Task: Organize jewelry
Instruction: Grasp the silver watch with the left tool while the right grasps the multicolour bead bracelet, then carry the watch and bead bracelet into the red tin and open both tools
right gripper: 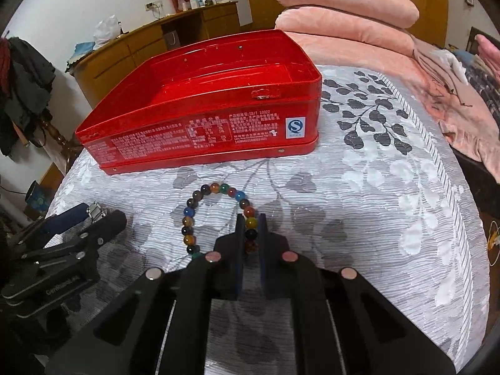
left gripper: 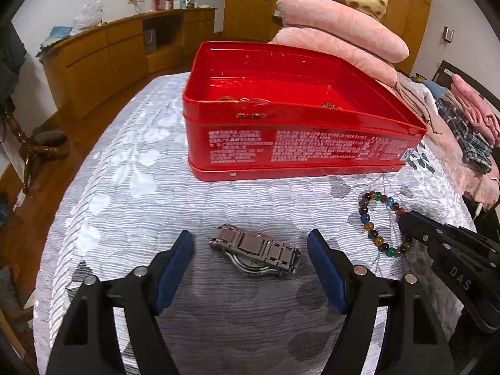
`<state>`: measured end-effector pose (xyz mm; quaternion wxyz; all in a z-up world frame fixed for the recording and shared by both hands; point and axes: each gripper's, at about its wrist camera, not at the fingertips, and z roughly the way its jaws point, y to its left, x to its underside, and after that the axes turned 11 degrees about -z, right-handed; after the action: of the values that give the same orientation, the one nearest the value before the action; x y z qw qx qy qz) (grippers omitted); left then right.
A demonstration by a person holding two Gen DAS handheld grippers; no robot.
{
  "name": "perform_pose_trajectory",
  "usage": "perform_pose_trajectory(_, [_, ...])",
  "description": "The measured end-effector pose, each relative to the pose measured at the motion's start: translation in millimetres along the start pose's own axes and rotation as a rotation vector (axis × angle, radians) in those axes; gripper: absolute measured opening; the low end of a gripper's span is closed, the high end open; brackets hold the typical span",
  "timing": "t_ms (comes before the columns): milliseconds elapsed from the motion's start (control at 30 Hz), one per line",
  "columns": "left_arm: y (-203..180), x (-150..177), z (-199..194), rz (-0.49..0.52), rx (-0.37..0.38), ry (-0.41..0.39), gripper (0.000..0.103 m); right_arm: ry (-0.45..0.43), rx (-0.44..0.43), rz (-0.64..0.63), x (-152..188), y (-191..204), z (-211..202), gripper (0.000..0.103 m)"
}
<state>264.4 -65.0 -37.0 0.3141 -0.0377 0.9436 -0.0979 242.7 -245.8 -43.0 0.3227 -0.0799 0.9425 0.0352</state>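
An open red tin box (left gripper: 300, 143) stands on the white patterned bedspread, with a few jewelry pieces (left gripper: 247, 99) inside; it also shows in the right wrist view (right gripper: 206, 131). A silver metal watch (left gripper: 254, 251) lies between the blue pads of my open left gripper (left gripper: 250, 243). A multicoloured bead bracelet (left gripper: 379, 223) lies to its right. In the right wrist view my right gripper (right gripper: 251, 222) is shut on the near right side of the bead bracelet (right gripper: 200, 215), which rests on the bedspread. The left gripper (right gripper: 90, 215) shows at the left there.
Folded pink blankets (left gripper: 337, 37) are stacked behind the box. Clothes (left gripper: 468, 125) lie at the right of the bed. A wooden cabinet (left gripper: 109, 50) stands along the far wall. The bed's edge drops to a wooden floor (left gripper: 40, 143) at the left.
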Motion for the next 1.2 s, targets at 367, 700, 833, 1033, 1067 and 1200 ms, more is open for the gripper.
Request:
perform_pose_trajectory(367, [2.3,1.0,-2.6,-0.002,0.015,-0.008,0.043,-0.001,-0.013,0.005,0.5,-1.5,0.5,0.007])
perform_pose_trajectory(700, [9.3,3.3,-7.1,0.01,0.041,0.01,0.045,0.021,-0.036,-0.031,2.4,7.4,1.2,0.012])
perform_pose_trajectory(833, [3.1,4.4,-5.2,0.026,0.018,0.004,0.047,0.018,-0.033,-0.042,1.5,8.1,2.6,0.012])
perform_pose_trajectory(1033, [1.9,4.6,-7.1,0.026,0.011,-0.008,0.041,0.013,-0.01,-0.048,2.3,10.2,1.1,0.007])
perform_pose_trajectory(1067, [3.1,4.9,-9.0,0.027,0.014,-0.011,0.04,0.01,-0.009,-0.046,2.1,10.1,-0.6,0.007])
perform_pose_trajectory(1200, [5.2,3.4,-19.0,0.025,0.029,-0.031,0.04,-0.029,-0.004,-0.055,-2.0,9.9,-17.9,0.007])
